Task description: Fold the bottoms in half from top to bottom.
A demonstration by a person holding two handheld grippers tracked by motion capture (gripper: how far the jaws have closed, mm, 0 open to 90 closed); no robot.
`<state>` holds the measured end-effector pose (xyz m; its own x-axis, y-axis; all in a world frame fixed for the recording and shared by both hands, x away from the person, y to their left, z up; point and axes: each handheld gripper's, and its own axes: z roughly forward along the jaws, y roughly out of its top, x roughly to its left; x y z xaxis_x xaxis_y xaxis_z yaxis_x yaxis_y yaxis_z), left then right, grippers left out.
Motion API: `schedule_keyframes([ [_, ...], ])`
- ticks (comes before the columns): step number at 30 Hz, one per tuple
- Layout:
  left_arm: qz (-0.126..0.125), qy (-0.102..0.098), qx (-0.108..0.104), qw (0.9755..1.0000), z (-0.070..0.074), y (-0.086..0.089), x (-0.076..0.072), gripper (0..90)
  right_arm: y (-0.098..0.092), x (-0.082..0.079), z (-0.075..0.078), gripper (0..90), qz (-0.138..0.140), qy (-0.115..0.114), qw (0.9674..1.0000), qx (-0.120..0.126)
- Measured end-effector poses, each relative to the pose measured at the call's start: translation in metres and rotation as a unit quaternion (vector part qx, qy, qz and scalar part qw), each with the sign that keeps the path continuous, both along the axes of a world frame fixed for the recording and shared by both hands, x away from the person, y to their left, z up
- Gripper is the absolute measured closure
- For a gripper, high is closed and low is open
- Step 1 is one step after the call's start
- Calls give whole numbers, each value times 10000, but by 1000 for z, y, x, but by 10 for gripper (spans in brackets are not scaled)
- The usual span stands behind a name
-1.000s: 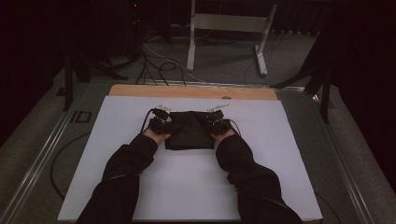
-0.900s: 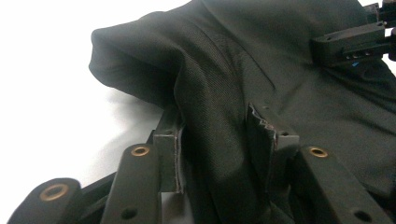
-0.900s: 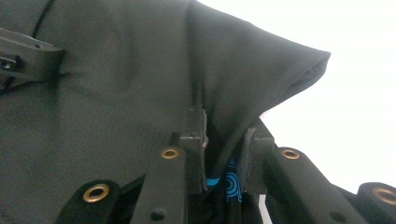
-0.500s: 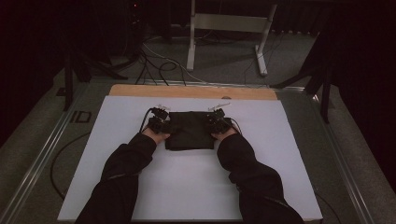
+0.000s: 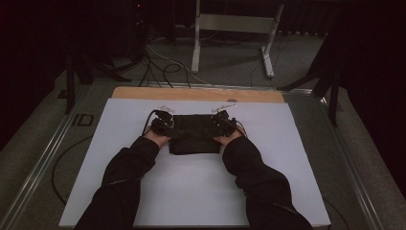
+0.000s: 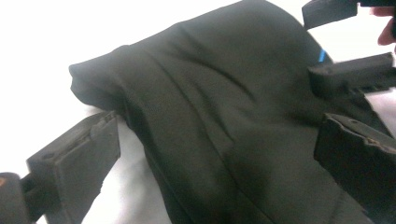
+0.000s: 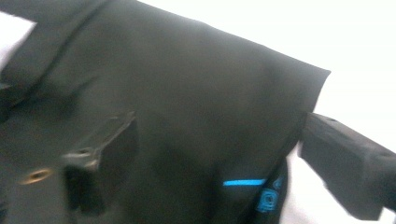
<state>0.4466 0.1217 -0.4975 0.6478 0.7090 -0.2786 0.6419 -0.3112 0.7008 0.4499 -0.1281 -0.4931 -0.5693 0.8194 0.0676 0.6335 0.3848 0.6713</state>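
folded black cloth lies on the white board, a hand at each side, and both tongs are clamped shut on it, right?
Not quite. Both tongs stand open, having just been opening, as the two gripper views show. The folded black cloth does lie on the white board, a hand at each side.

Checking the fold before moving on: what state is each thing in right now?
Black garment: folded into a flat rectangle, lying on the white board.
Left gripper: jaws just opened, wide apart, cloth between them unpressed.
Right gripper: jaws just opened, straddling the garment's edge.
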Motion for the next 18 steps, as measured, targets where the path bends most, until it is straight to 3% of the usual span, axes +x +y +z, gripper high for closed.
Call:
schedule_keyframes([
  [6,-191,-124,-51,9997,9,3,-7,0,-2,-3,5,84,52,-141,9999,51],
  [11,-219,-133,-56,9997,13,4,-11,0,-1,-5,8,84,117,-202,9997,8],
  [13,-302,-42,-55,9995,16,4,-14,0,-1,-7,12,84,148,-247,9996,-11],
  [18,-530,-90,-107,9985,23,6,-19,0,-1,-8,18,85,251,-299,9992,8],
])
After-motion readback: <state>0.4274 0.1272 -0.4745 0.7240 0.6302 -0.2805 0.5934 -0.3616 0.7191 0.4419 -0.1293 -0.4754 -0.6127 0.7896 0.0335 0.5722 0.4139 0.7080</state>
